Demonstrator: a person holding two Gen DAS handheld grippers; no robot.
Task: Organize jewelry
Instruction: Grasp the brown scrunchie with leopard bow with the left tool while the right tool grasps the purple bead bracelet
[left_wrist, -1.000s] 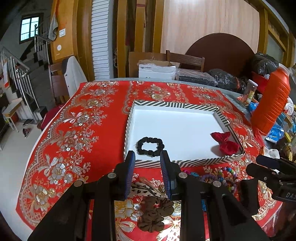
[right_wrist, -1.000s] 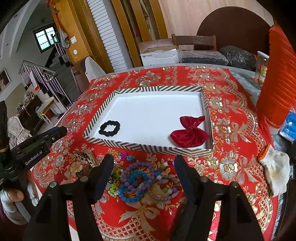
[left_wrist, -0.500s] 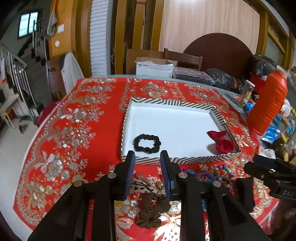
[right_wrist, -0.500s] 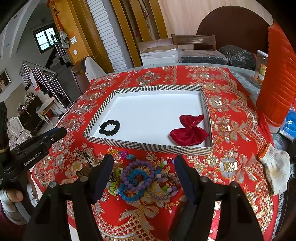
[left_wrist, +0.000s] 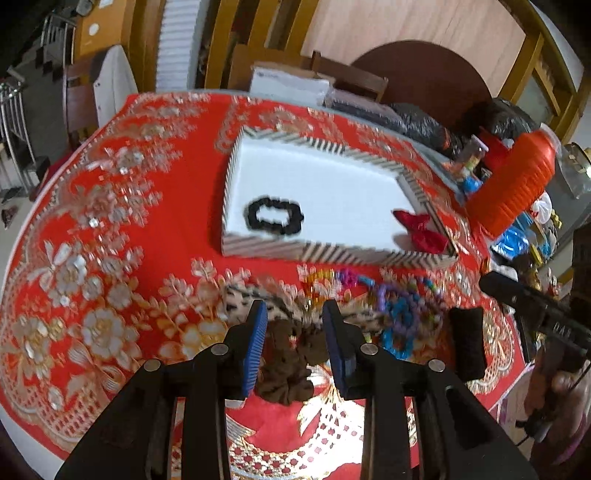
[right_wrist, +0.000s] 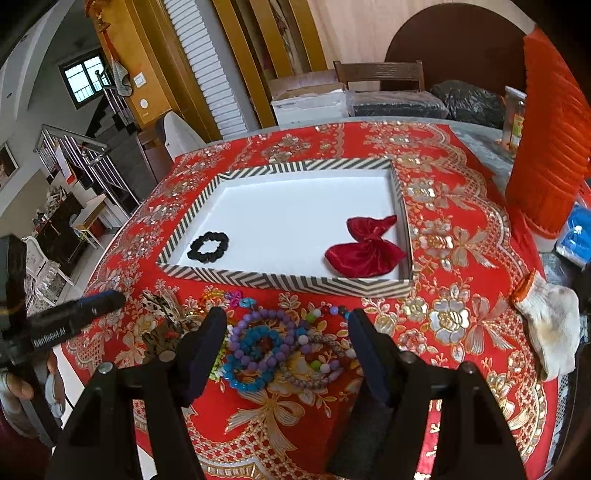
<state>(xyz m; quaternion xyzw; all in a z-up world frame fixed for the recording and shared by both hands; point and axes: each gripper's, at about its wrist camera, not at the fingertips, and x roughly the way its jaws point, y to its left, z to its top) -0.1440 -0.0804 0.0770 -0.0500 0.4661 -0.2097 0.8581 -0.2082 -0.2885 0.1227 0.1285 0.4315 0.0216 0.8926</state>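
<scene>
We saw left hand-held gripper (left_wrist: 294, 317) narrow, holding nothing, over brown scrunchie (left_wrist: 286, 363); right hand-held gripper (right_wrist: 286, 325) wide above bracelets (right_wrist: 266, 347); tray (right_wrist: 280, 280) behind.

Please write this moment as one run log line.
left tool: open, over brown scrunchie | right tool: open, over bead bracelets | tray: black scrunchie, red bow

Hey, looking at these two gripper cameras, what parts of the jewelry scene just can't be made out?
- Brown scrunchie: left wrist view, motion-blurred, edges covered by the left gripper fingers.
- Leopard-print bow: right wrist view, partly behind the left gripper.
- Bead bracelets: right wrist view, tangled, count unclear.
- White glove: function and underside unclear, near the frame edge.
</scene>
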